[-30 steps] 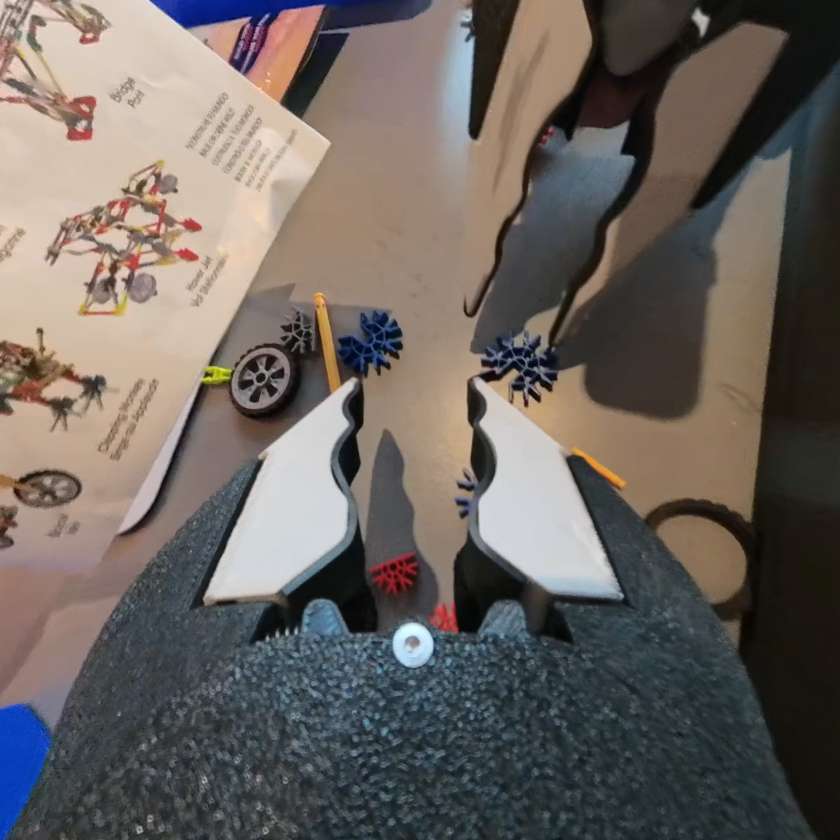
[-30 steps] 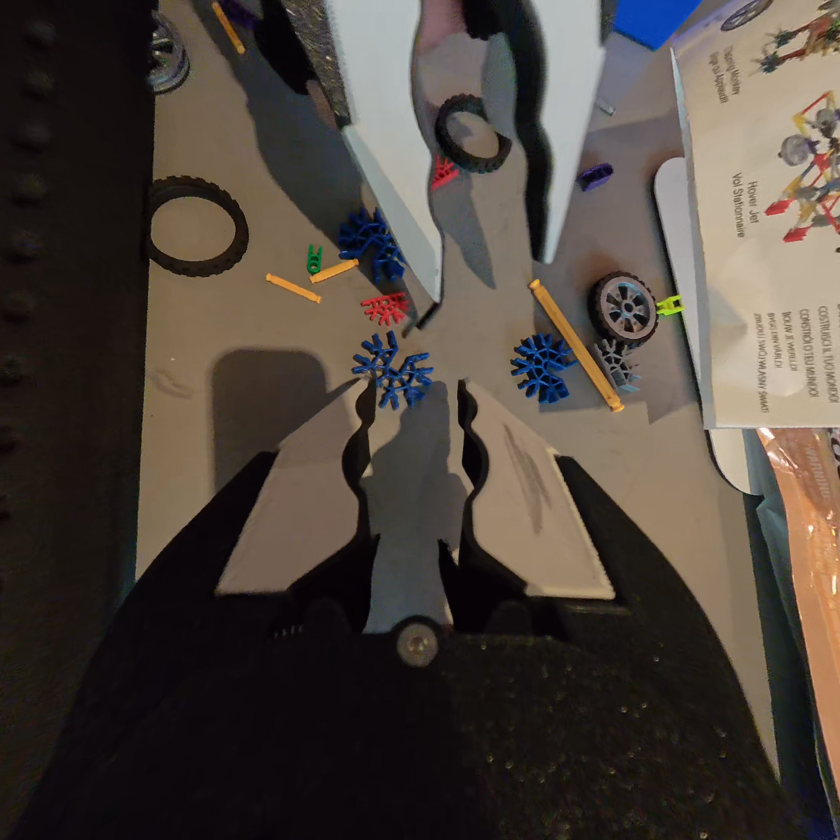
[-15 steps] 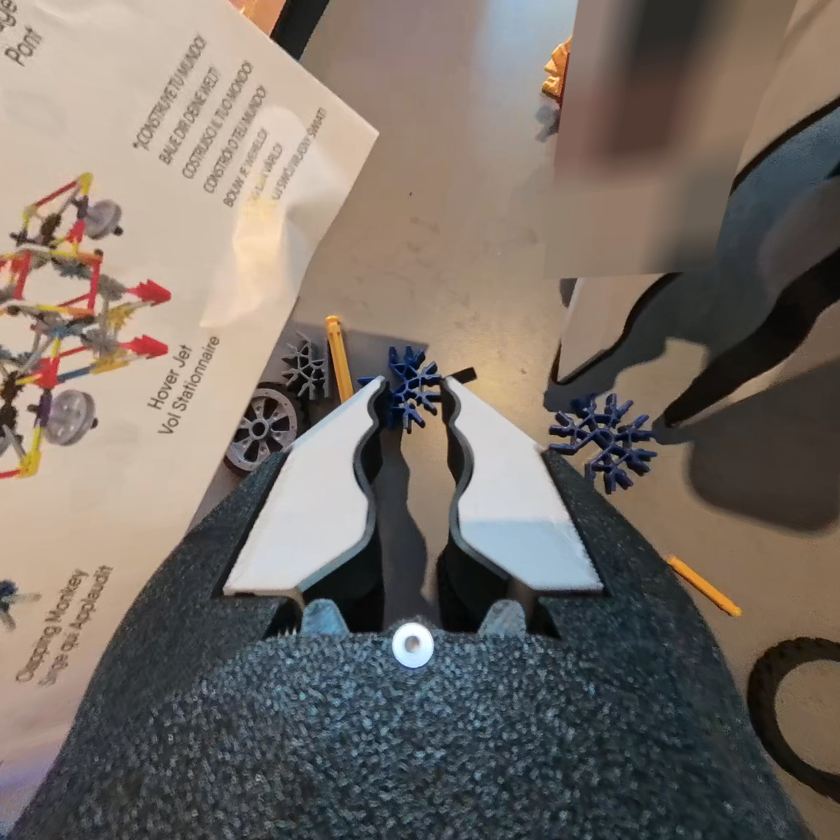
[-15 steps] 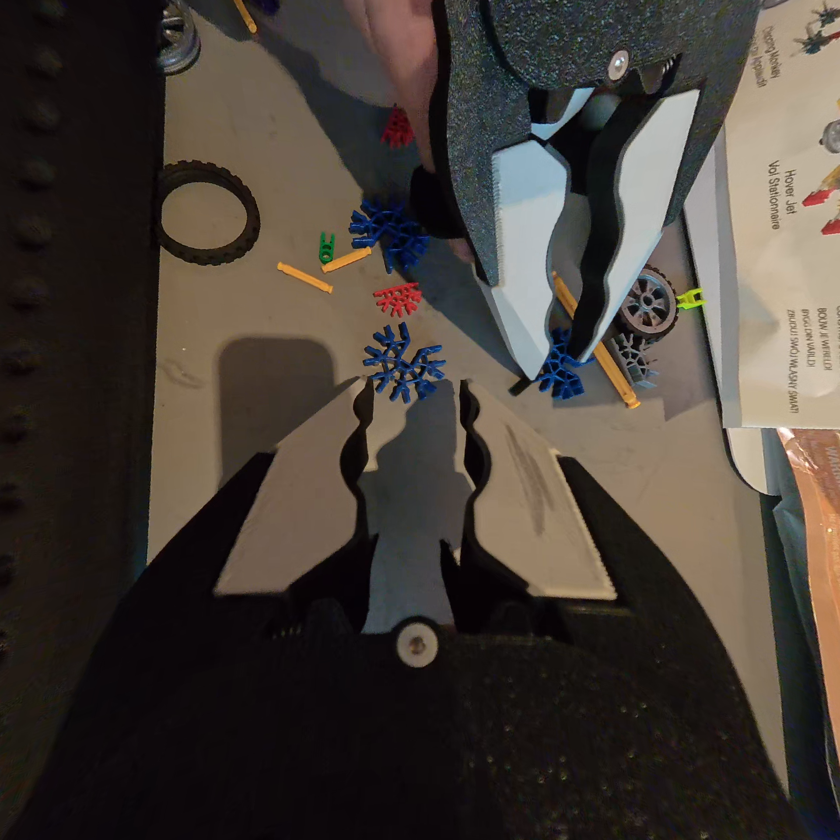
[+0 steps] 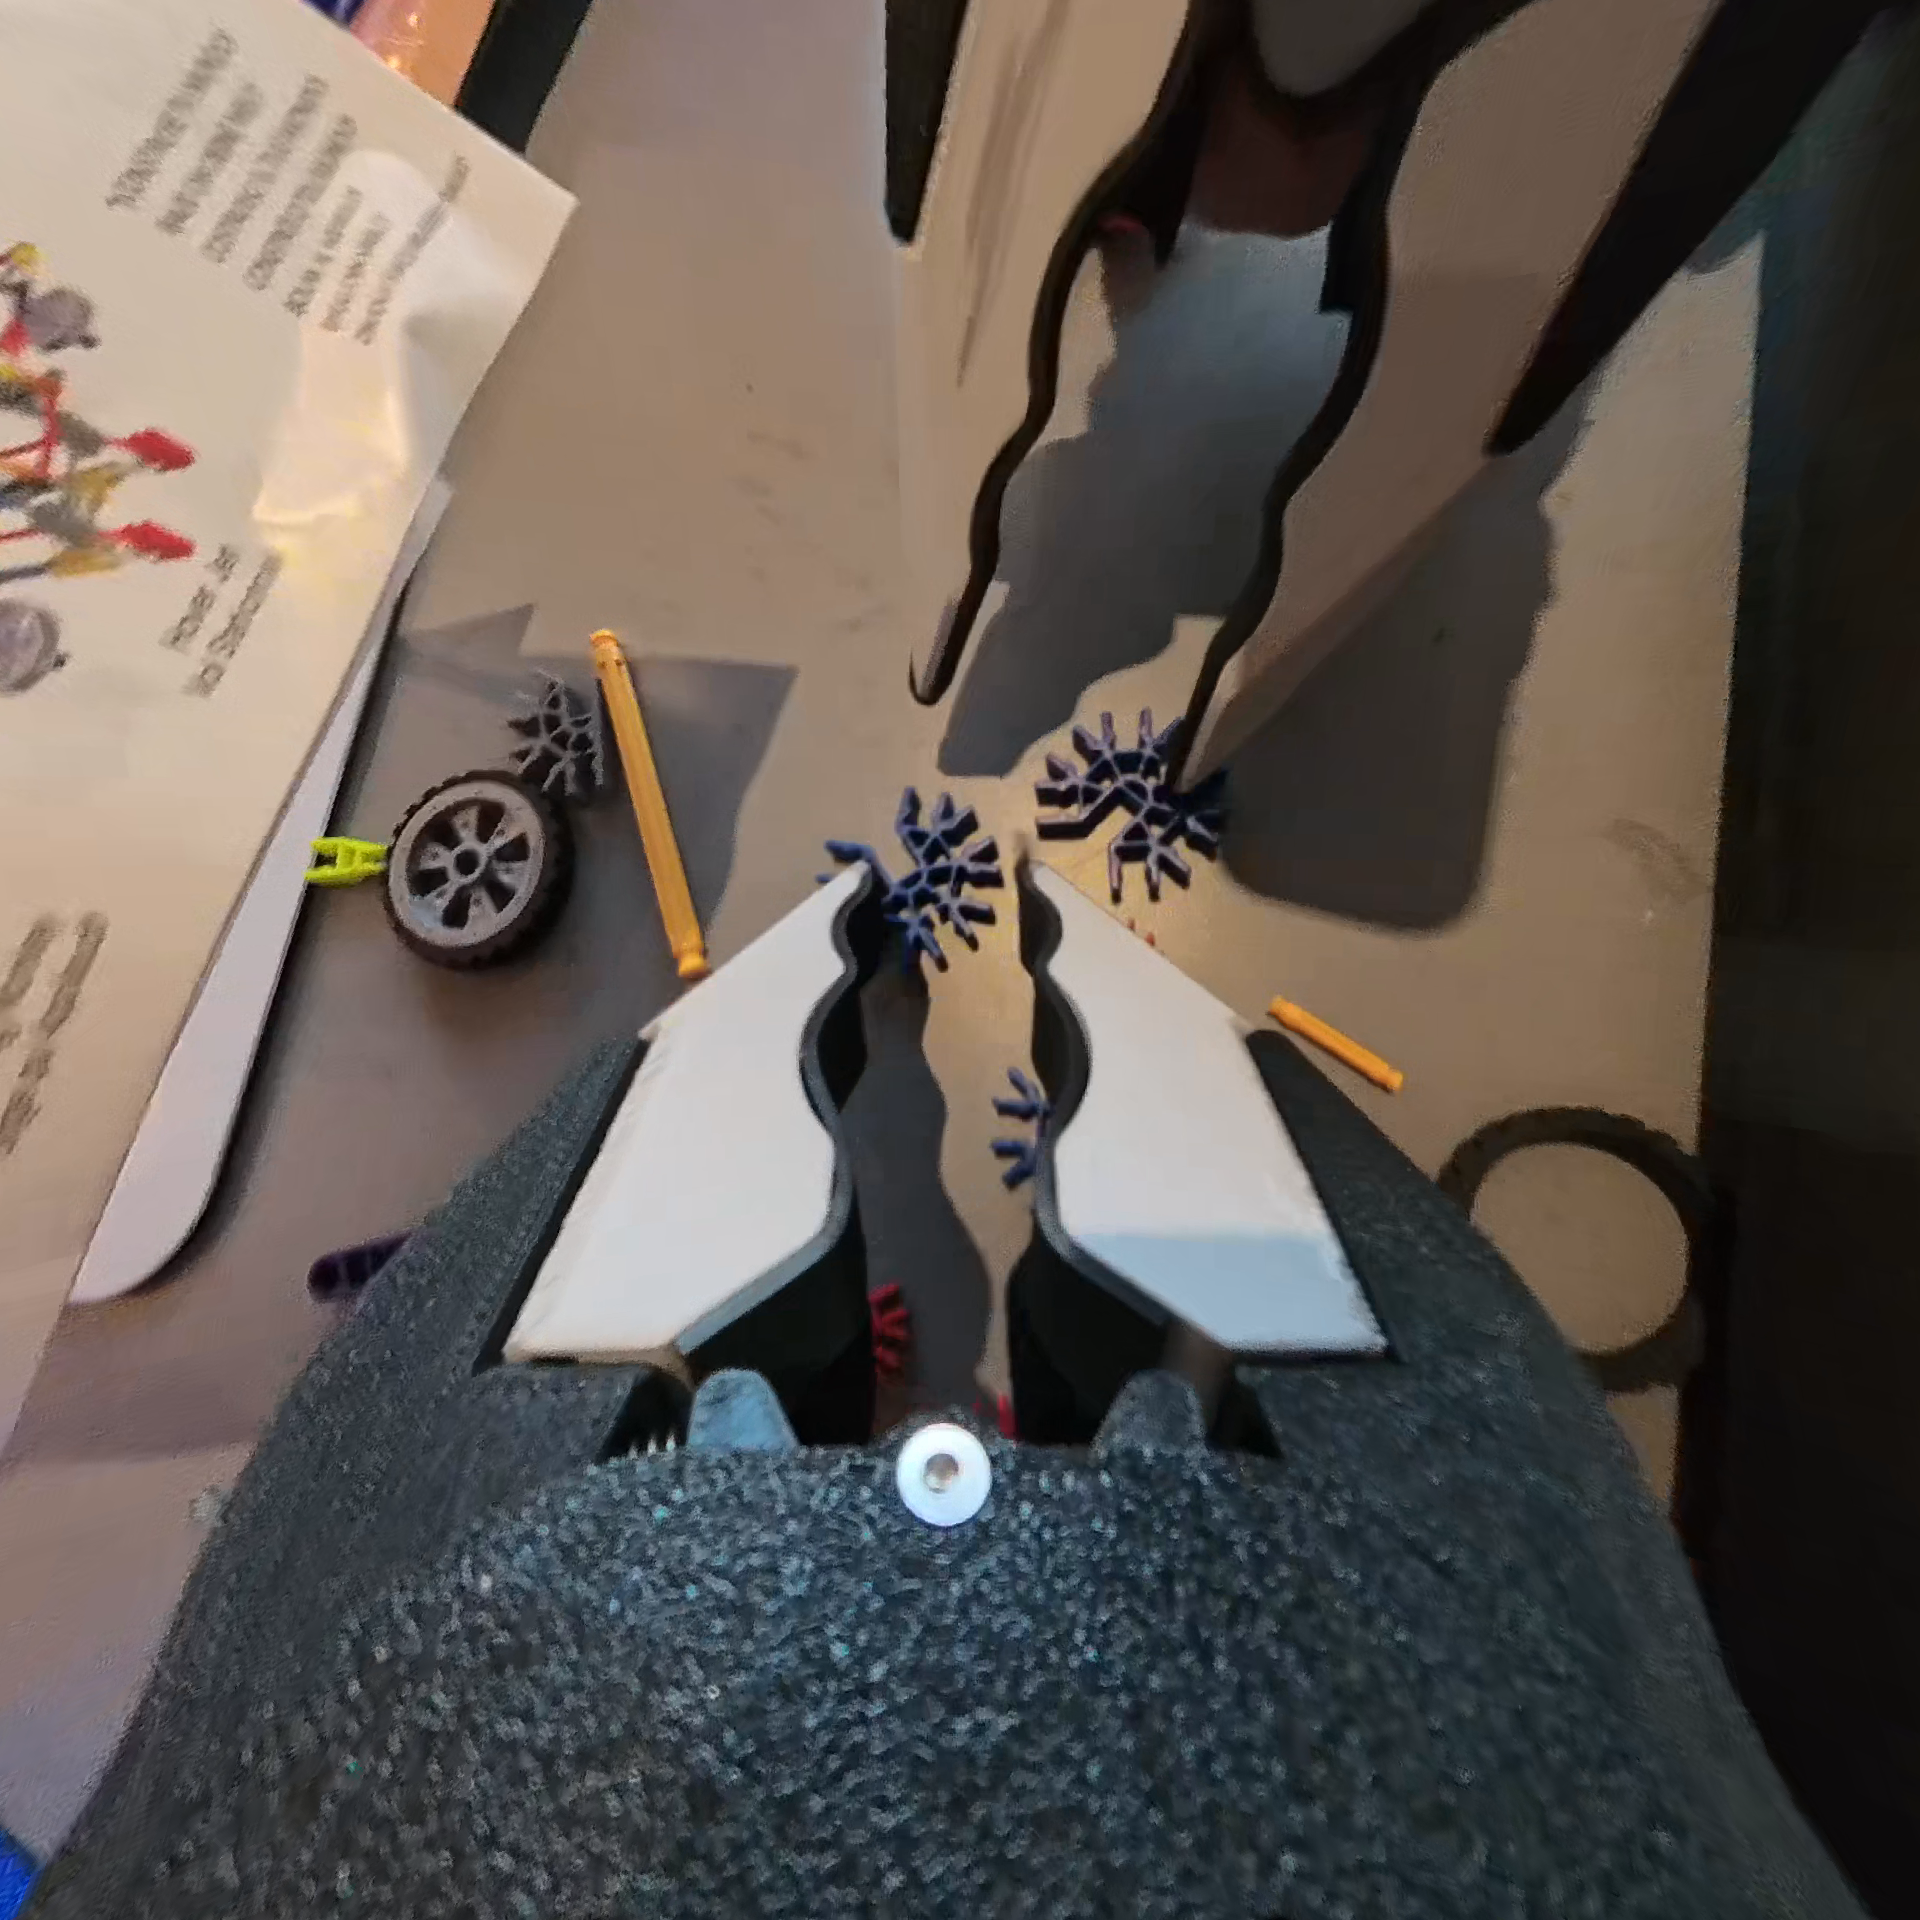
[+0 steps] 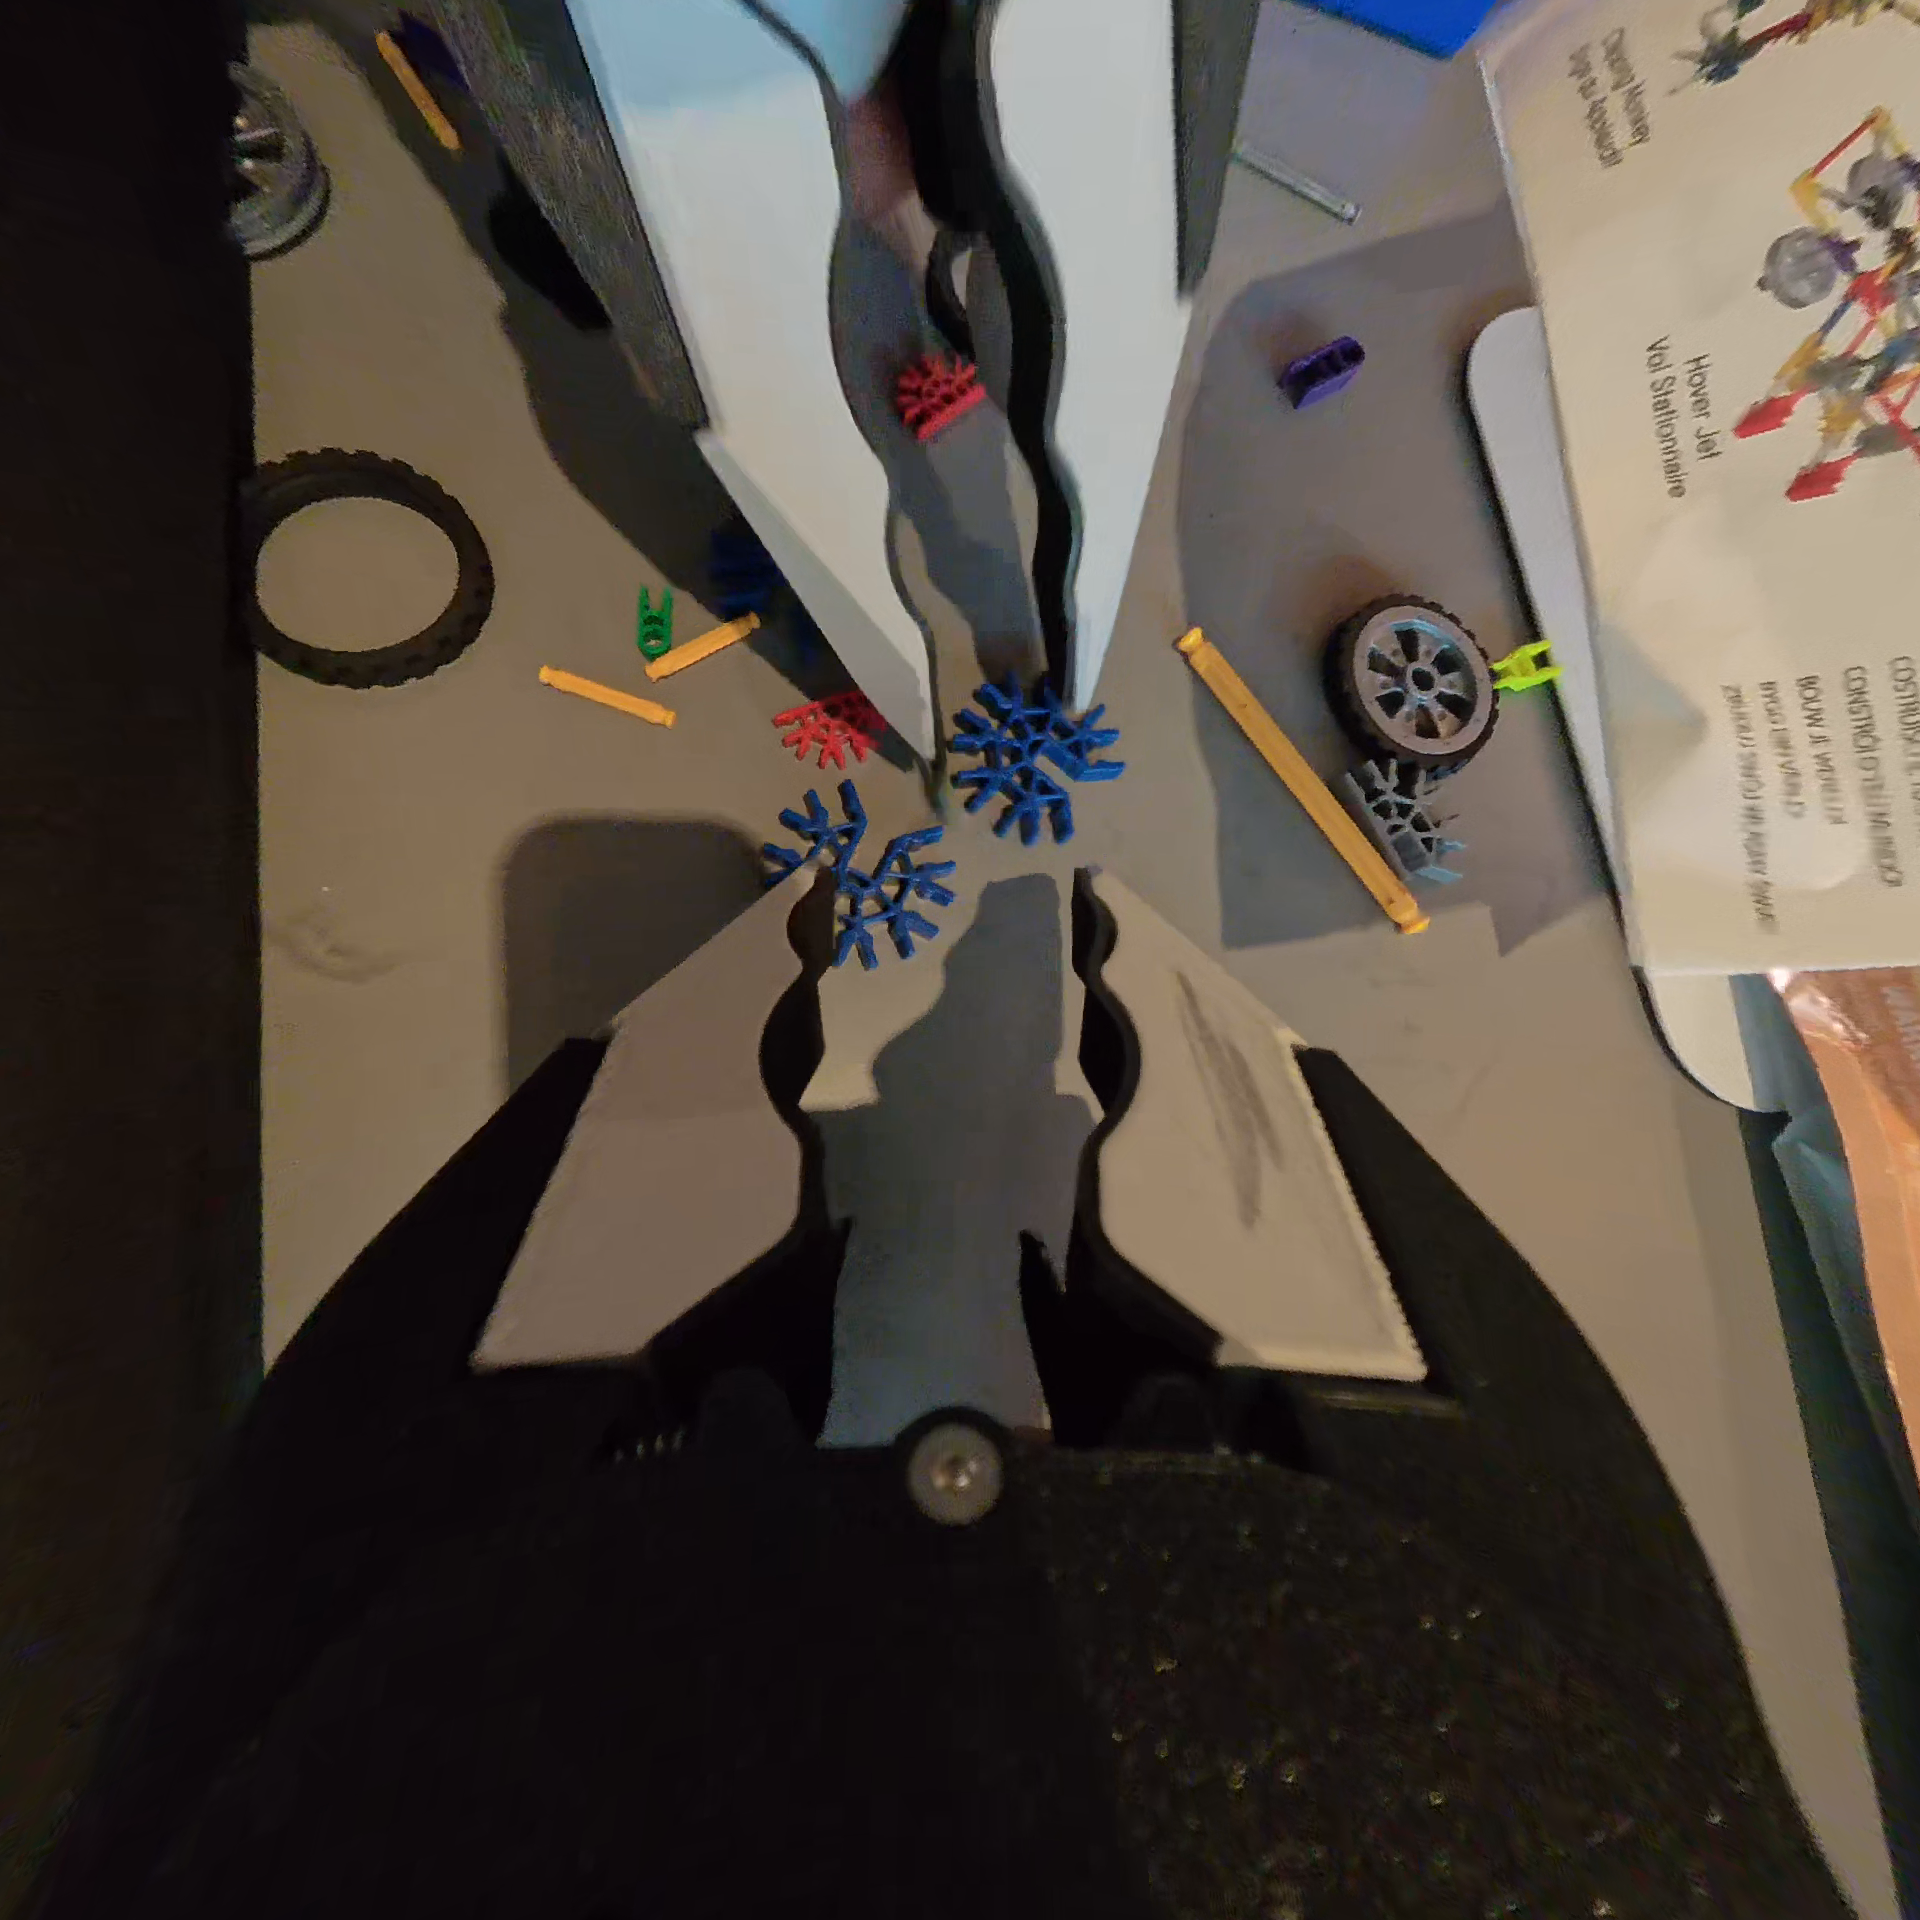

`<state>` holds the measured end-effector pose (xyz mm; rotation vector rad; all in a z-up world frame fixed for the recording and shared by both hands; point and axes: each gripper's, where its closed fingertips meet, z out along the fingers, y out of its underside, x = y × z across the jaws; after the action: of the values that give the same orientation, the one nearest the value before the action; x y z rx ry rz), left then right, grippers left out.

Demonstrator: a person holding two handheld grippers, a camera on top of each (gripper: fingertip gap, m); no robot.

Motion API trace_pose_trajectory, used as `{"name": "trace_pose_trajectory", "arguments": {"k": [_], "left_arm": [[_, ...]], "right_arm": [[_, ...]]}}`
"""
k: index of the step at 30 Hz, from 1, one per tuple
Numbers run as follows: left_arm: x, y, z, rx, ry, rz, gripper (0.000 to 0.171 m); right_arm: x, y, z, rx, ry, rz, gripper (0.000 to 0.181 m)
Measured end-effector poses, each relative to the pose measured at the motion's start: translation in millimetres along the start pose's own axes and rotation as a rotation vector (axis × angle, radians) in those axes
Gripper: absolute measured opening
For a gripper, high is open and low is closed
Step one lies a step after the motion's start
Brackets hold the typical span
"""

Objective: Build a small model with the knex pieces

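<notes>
Bench (image 6: 1195, 1039): grey, matte, dim-lit, strewn with small toy parts.
Left gripper (image 5: 943, 879): jaws parted around blue connector (image 5: 940, 894).
Right gripper (image 6: 948, 881): jaws released, empty.

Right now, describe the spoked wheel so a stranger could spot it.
Find the big printed sheet. Beside its edge lies the spoked wheel, with a lime clip at its side. Unlike the bare black tyre ring farther off, it has a grey hub.

Printed sheet: white paper instruction sheet (image 6: 1756, 520) with coloured model pictures carries printed captions, wording not given.
Elsewhere: no readable writing.
</notes>
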<state>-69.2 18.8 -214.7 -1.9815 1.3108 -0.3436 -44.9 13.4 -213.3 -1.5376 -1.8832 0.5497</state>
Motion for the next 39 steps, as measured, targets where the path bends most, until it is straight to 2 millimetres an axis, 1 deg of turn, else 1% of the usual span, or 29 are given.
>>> {"name": "trace_pose_trajectory", "arguments": {"k": [2, 4, 6, 9, 11, 13, 19, 21, 24, 25, 29, 32, 36, 39], "left_arm": [[-3.9, 3.4, -7.6, 0.004, -0.022, -0.022, 0.038], [-6.6, 7.7, -9.9, -0.009, -0.039, -0.032, 0.042], [-8.3, 11.0, -7.9, -0.033, -0.056, -0.026, 0.043], [-7.7, 13.5, -2.4, -0.067, -0.065, -0.012, 0.043], [-6.2, 13.3, 0.3, -0.073, -0.055, -0.018, 0.04], [-10.3, 13.0, 1.3, -0.072, -0.061, -0.039, 0.044], [-11.2, 9.2, 7.7, -0.074, -0.014, -0.102, 0.043], [-8.1, 8.4, 9.2, -0.074, 0.015, -0.122, 0.037], [-6.4, 7.6, 9.8, -0.065, 0.024, -0.119, 0.034], [-5.4, 7.0, 10.1, -0.062, 0.028, -0.11, 0.032], [-5.3, 6.0, 9.8, -0.058, 0.008, -0.066, 0.031], [-5.3, 5.5, 9.3, -0.057, -0.008, -0.035, 0.031], [-5.3, 3.4, 8.4, -0.057, -0.059, 0.065, 0.031], [-5.8, 1.9, 6.4, -0.056, -0.117, 0.164, 0.031]], "right_arm": [[-0.5, -2.8, 3.8, 0.021, -0.013, 0.02, 0.046], [0.9, -3.6, 6.7, 0.035, -0.027, 0.053, 0.048], [4.1, -3.6, 7.6, 0.043, -0.024, 0.071, 0.049], [1.8, -1.9, 7.4, 0.047, -0.059, 0.099, 0.048], [-1.6, -1.7, 7.8, 0.052, -0.083, 0.111, 0.047], [-6.0, -3.0, 8.8, 0.057, -0.111, 0.118, 0.047], [-17.2, -7.2, 11.1, 0.066, -0.163, 0.118, 0.046], [-16.5, -6.3, 10.1, 0.061, -0.16, 0.117, 0.046], [-16.9, -5.8, 8.9, 0.055, -0.155, 0.106, 0.046], [-16.9, -5.4, 8.4, 0.052, -0.152, 0.1, 0.046], [-15.7, -2.7, 3.4, 0.034, -0.126, 0.072, 0.046], [-13.9, -6.9, -1.0, 0.052, -0.111, 0.068, 0.046], [-1.1, -14.0, -4.0, 0.099, -0.073, 0.135, 0.046], [4.7, -18.8, -4.6, 0.134, -0.074, 0.207, 0.046]]}}
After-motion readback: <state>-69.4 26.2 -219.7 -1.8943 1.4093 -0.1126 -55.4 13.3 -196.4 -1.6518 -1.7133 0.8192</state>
